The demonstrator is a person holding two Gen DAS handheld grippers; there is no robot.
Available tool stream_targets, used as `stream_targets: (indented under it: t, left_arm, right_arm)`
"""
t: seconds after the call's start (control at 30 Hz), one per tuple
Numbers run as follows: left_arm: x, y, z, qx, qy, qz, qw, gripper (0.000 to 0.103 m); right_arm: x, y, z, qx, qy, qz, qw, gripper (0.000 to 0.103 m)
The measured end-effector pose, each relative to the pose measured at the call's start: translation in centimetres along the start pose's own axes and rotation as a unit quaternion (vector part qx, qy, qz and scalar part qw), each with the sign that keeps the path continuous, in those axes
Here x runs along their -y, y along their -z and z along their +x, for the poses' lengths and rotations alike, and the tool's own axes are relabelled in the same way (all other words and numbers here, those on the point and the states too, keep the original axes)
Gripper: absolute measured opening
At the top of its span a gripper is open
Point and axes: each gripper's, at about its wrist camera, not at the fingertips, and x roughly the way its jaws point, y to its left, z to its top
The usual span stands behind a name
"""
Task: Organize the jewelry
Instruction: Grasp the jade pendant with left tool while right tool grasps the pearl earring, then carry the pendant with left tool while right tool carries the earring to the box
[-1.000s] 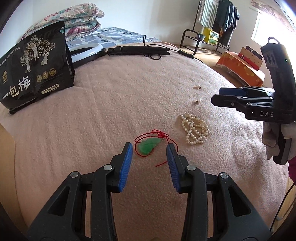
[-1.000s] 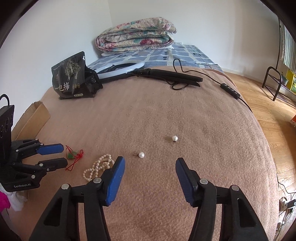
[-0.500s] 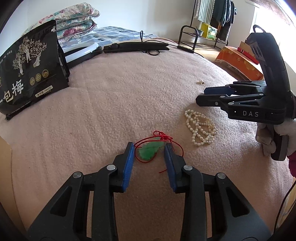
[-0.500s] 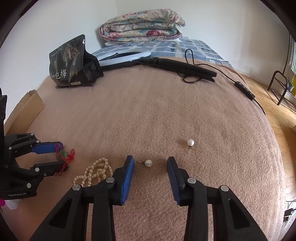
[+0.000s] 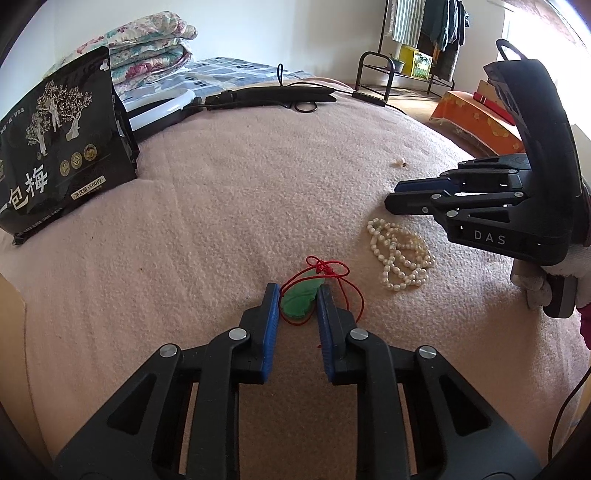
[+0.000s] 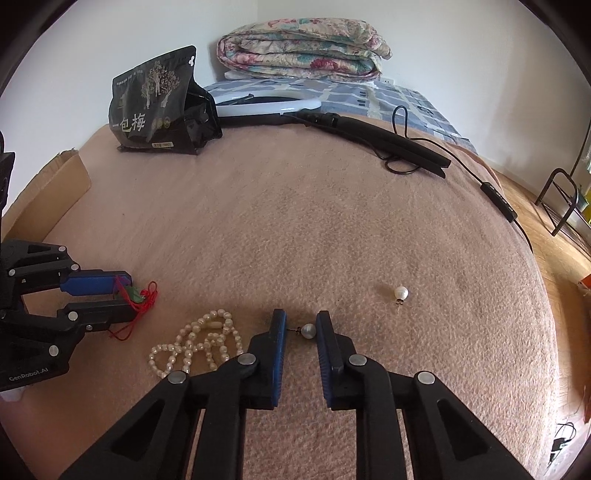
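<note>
Jade pendant (image 5: 301, 301) hard, slick: pinch flat faces, left gripper (image 5: 295, 306) flanking, unclosed. Pearl earring (image 6: 307, 330) tiny, rolls: right gripper (image 6: 300, 328) flanking, unclosed.

left wrist: low over blanket (image 5: 221, 221), faces right | right wrist: low, faces left | shared: pearl necklace (image 5: 400, 254) (image 6: 195, 343)

White walls (image 6: 461, 44); wood floor (image 6: 561, 254); pink-blanketed bed (image 5: 258, 192); folded floral quilt (image 6: 303, 48); clothes rack (image 5: 424, 33) beside a bright window (image 5: 535, 22).
</note>
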Motion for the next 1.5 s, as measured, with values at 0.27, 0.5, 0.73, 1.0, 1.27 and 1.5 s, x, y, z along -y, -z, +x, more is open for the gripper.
stream_targets:
  t: [0.27, 0.5, 0.73, 1.0, 1.27, 1.5]
  left_arm:
    - [0.1, 0.0, -1.1, 0.010, -0.005, -0.004, 0.9999, 0.019]
    - [0.2, -0.1, -3.5, 0.034, -0.001, -0.014, 0.9993, 0.019]
    - [0.3, -0.1, -6.9, 0.058, -0.002, -0.022, 0.9981, 0.019]
    - [0.2, 0.6, -11.6, 0.087, -0.005, -0.032, 0.9957, 0.019]
    - [-0.3, 2.1, -16.0, 0.108, -0.017, -0.044, 0.9931, 0.019]
    - [-2.2, 3.9, -19.7, 0.123, -0.035, -0.061, 0.9899, 0.019]
  right_arm:
    - [0.7, 0.3, -1.0, 0.009, -0.004, 0.021, 1.000, 0.015]
    - [1.0, 0.8, -3.0, 0.019, -0.004, 0.035, 0.999, 0.015]
    - [1.0, 1.2, -6.1, 0.036, -0.003, 0.046, 0.998, 0.015]
    - [-0.1, 1.2, -10.1, 0.058, -0.004, 0.046, 0.997, 0.015]
    - [-2.2, 1.2, -13.3, 0.074, -0.011, 0.042, 0.996, 0.015]
    - [-4.8, 0.6, -15.0, 0.086, -0.017, 0.028, 0.996, 0.015]
